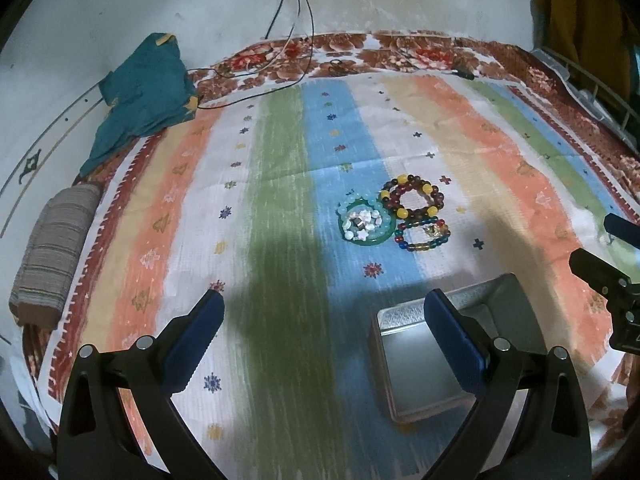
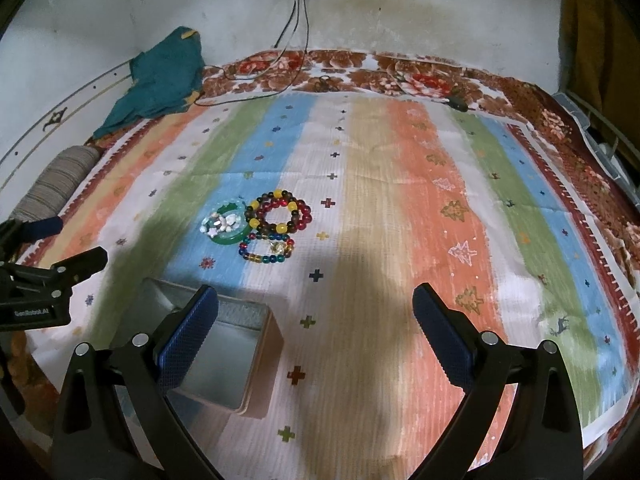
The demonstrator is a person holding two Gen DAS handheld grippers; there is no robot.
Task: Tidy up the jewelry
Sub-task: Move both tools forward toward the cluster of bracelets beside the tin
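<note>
- Three bead bracelets clustered mid-cloth, touching one another, just beyond the tin: green bangle smooth and glassy, ringed with pale aqua beads and heaped with white shell-like pieces; dark red bracelet of round glossy beads broken by yellow ones; multicolour bracelet of small clear beads in blue, amber and red, with a gold charm too small to make out.
- Striped cloth woven, coarse, in orange, green, blue and cream bands with tiny crosses and trees, spread over a floral-bordered bed.
- Square metal tin open, dull silver inside with a ribbed rim, partly hidden behind one finger in each view.
- Left gripper: fingers spread wide, holding nothing, blue pads knurled.
- Right gripper: fingers likewise wide apart and empty.
- "GenRobot.AI" legible in white on the left gripper's black body, seen from the right wrist.
- Teal garment crumpled at the wall; striped roll beside it; black cables hanging from a socket cut off at the top edge.
</note>
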